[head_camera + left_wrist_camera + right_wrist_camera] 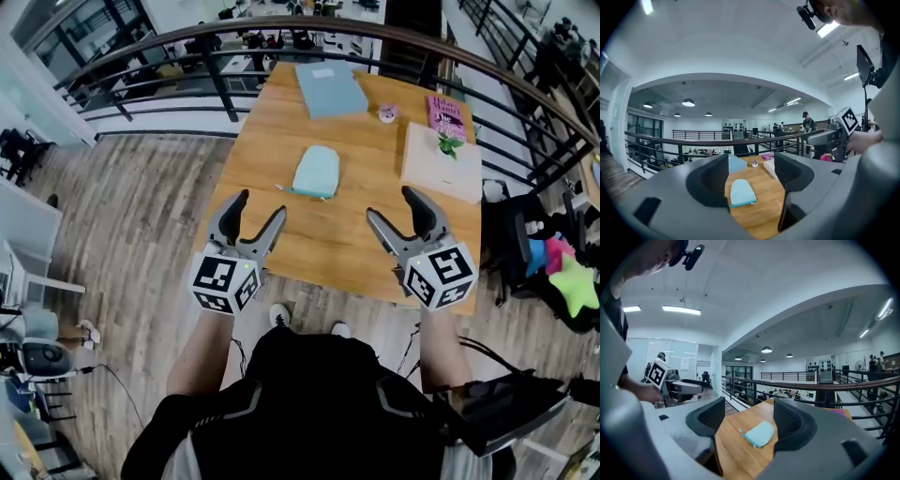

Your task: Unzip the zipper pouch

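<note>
A wood-plank floor (141, 234) spreads below a long wooden surface (328, 244), which runs away from the person toward a dark curved railing (225, 42) at its far end. A person in a dark top stands at the near edge of the surface, one tool in each hand.

On the far part of the surface lies a flat light-blue folder (330, 89). To the right, along the right edge, sits a pale beige box (436, 169), and just beyond it lies a pink book (446, 112).

The left tool (260, 206) hovers over the near left part of the surface and the right tool (391, 204) over the near right part, the two well apart. Both stand released: in the left gripper view the left tool (752, 176) has its jaws wide with only bare wood and the distant pouch between them, and in the right gripper view the right tool (747, 420) is likewise spread and grasps nothing.

The zipper pouch (316, 172), pale teal with a rounded far end, lies flat near the middle of the surface, beyond both tools and touched by neither (741, 192) (759, 433). A darker zipper strip runs along its near edge with a thin pull at the left corner; it looks closed, though it is too small to be sure.

A small pink object (387, 113) sits between the folder and the pink book.
</note>
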The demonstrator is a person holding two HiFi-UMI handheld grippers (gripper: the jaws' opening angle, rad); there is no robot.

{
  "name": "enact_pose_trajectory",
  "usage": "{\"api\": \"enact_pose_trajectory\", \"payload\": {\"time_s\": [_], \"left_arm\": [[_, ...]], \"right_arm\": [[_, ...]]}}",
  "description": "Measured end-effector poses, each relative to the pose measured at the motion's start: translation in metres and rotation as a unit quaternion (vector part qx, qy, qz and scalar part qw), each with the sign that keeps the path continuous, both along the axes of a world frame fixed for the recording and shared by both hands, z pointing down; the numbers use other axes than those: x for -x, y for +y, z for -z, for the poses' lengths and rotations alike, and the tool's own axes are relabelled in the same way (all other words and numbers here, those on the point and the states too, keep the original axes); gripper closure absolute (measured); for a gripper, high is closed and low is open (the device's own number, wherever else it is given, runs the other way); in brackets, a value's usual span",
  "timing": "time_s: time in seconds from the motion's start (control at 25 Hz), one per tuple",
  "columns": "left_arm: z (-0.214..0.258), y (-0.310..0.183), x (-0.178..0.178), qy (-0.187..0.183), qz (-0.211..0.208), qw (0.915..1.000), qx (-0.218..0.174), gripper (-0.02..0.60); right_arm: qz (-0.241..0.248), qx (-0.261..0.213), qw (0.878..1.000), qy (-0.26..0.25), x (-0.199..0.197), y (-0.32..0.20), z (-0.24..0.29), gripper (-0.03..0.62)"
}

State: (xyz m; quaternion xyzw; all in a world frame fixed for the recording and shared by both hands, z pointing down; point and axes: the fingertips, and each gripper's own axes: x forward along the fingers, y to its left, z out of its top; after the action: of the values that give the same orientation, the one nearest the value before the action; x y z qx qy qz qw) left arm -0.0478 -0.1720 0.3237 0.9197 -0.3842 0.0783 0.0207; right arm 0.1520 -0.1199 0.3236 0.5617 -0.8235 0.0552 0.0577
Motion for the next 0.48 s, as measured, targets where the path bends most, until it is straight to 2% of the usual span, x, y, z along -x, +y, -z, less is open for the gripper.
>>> {"api": "enact_pose_trajectory", "payload": {"time_s": [0.28,0.48], "left_arm": [[-0.001,-0.059,0.024,0.013,-0.046,0.9988,0.001,0.262],[-0.015,-0.086,0.039,0.016,-0.073,0.9970,0.021,0.262]], "right_arm": [[-0.030,0.009,0.999,0.009,0.030,-0.046,-0.002,0.274],[-0.047,0.027,0.998,0.009,0.045,-0.067,-0.015,0.298]]}}
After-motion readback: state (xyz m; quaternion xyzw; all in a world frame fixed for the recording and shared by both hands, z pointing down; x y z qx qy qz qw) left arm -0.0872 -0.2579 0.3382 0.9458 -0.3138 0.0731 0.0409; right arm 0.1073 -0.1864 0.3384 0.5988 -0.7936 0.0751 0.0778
